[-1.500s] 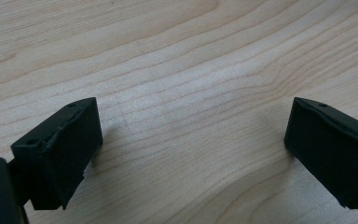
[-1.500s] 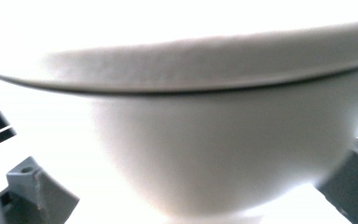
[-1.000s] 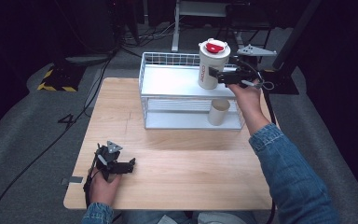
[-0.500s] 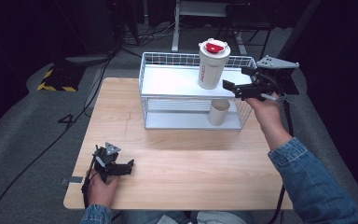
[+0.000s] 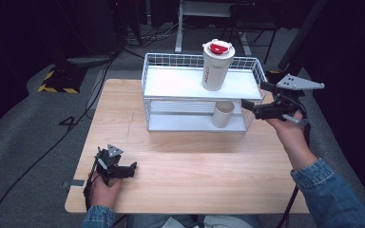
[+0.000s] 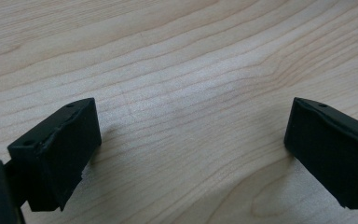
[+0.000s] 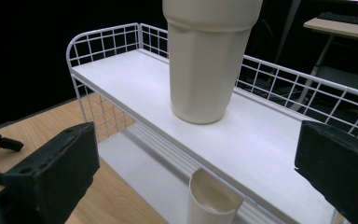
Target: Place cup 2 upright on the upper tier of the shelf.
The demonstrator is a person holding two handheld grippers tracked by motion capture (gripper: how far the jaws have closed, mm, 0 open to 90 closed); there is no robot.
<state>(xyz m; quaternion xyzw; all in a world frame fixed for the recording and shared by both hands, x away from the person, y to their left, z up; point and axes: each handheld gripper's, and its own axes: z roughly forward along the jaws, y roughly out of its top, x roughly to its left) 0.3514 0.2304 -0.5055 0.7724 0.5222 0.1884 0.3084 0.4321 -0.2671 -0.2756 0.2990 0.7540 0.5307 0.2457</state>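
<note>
My right gripper point(image 5: 259, 100) hangs just right of the rack point(image 5: 195, 85), jaws spread and empty. The tumbler point(image 5: 216, 65) stands upright on the top shelf, free of contact. A cup point(image 5: 222, 114) sits on the lower shelf beneath it. My left gripper point(image 5: 123, 169) rests on the near-left bench point(image 5: 190, 166), jaws spread, holding nothing, clear of the work.

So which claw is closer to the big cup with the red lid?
Right. The right claw is just beside the big cup; the left claw rests far away, near the table's front edge.
</note>
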